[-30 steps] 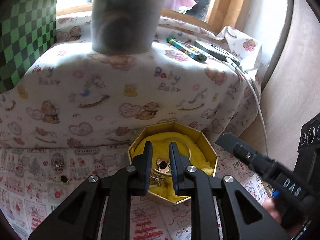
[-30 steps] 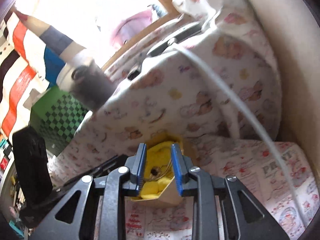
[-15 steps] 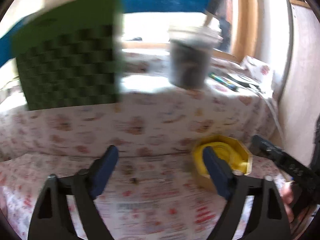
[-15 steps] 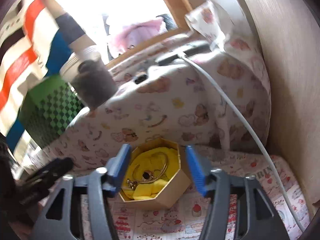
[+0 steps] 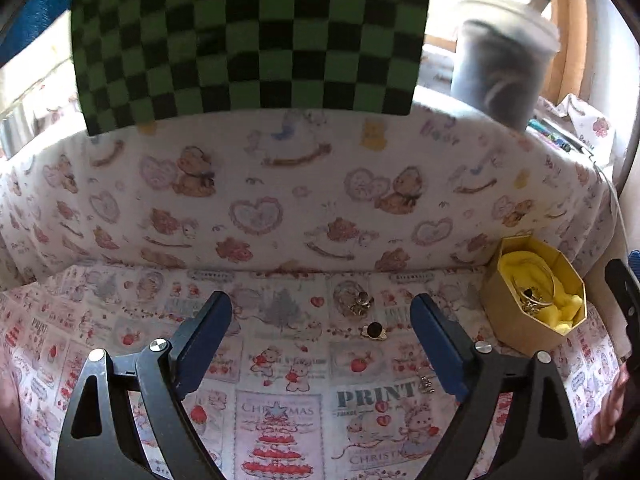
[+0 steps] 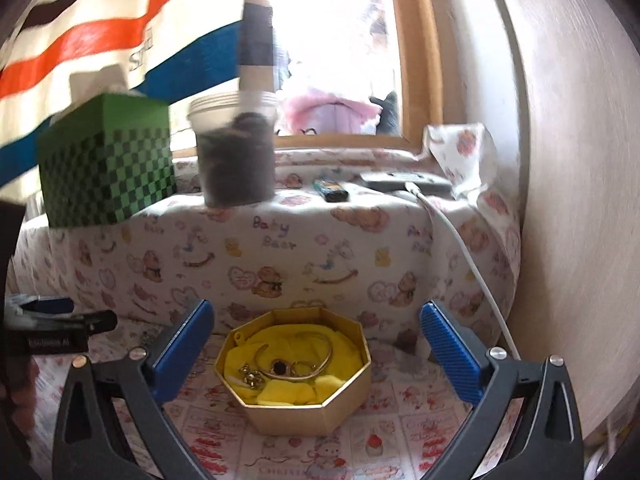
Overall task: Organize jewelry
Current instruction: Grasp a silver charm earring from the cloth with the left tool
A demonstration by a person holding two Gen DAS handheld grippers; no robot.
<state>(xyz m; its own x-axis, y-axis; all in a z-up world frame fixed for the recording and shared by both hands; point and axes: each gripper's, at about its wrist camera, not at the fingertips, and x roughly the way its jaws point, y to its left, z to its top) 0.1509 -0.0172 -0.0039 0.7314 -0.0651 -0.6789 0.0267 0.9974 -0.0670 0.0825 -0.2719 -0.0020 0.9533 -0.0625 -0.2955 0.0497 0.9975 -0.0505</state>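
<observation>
The left tool [image 5: 320, 332] hangs above the printed cloth [image 5: 280, 400] with its blue pads spread wide and nothing between them. Just beyond its right pad a small silvery piece [image 5: 427, 384] lies by the word PRINT. Further on, in the gap between the pads, a dark-stoned ring [image 5: 374, 330] rests on the cloth, and just behind it sits a gold cluster [image 5: 360, 303]; the two are near each other but apart. To the far right of that view the octagonal gold box [image 5: 520, 332] stands on the cloth, close against the draped ledge [image 5: 300, 200], its yellow lining [image 5: 560, 304] holding more jewelry. The right tool [image 6: 316, 340] is also spread wide and holds nothing, and the box sits centred between its pads but beyond them, untouched. Inside, on the lining, lie a gold bangle [image 6: 320, 360], a dark-stoned ring [image 6: 278, 367] and a small gold cluster [image 6: 250, 378] at the left. Behind the box rises the ledge under its teddy-bear cloth, with a white cable [image 6: 460, 248] trailing down its right side. On top stand a green checkered box [image 6: 108, 176], a blurred clear tub of something dark [image 6: 236, 160], a lighter [image 6: 330, 190] and a flat grey device [image 6: 404, 182], before a bright window.
</observation>
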